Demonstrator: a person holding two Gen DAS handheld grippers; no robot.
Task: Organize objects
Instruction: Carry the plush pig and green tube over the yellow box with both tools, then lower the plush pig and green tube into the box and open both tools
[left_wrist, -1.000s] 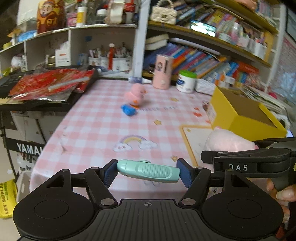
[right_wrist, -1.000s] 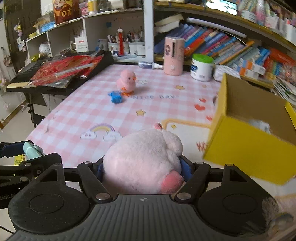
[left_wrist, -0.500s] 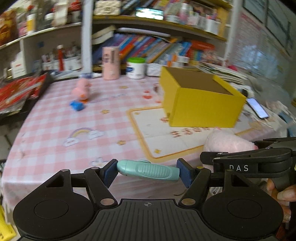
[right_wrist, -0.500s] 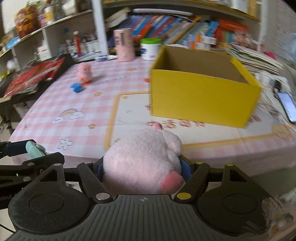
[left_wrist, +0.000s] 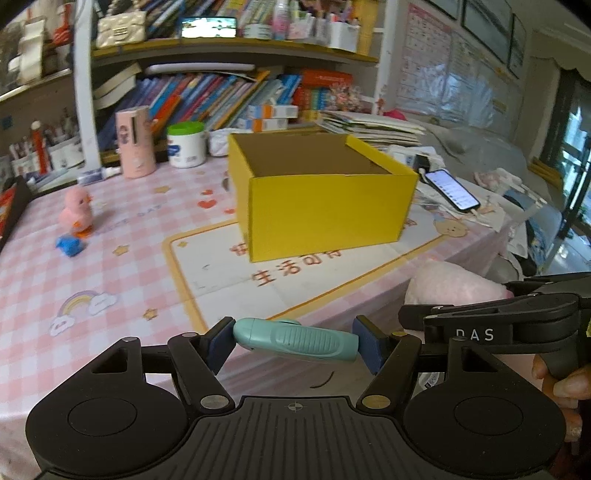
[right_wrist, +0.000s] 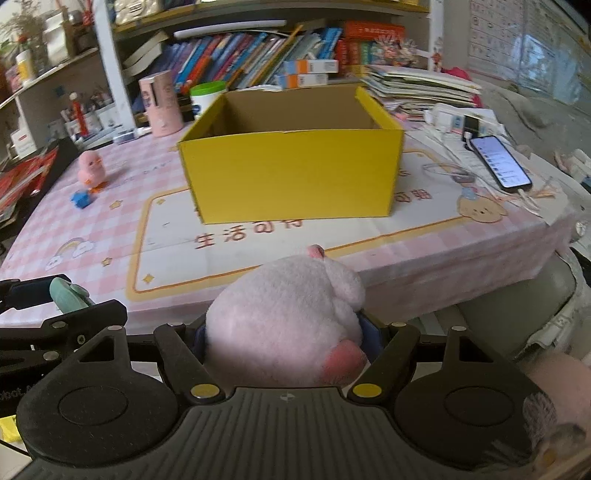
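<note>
My left gripper (left_wrist: 293, 341) is shut on a teal ridged handle-shaped object (left_wrist: 297, 339), held crosswise between its blue pads above the table's near edge. A pink plush toy (right_wrist: 284, 325) fills my right gripper (right_wrist: 286, 334), which is shut on it. That plush (left_wrist: 450, 286) and the right gripper also show at the right of the left wrist view. An open yellow cardboard box (right_wrist: 291, 173) stands on the white mat ahead of both grippers. Its inside looks bare as far as I can see. Far left on the pink checked tablecloth (left_wrist: 92, 266) stand a small pink duck (left_wrist: 75, 212) and a blue toy (left_wrist: 69, 245).
A pink cylinder (left_wrist: 135, 146) and a green-lidded white jar (left_wrist: 186, 144) stand behind the box, before crowded bookshelves. A phone (right_wrist: 500, 160) on a cable lies right of the box, near stacked papers. A person's hand (left_wrist: 561, 380) holds the right gripper.
Both grippers have swung to the right with their loads. The yellow box has come from the right edge to the middle of both views, and the duck has slid to the left.
</note>
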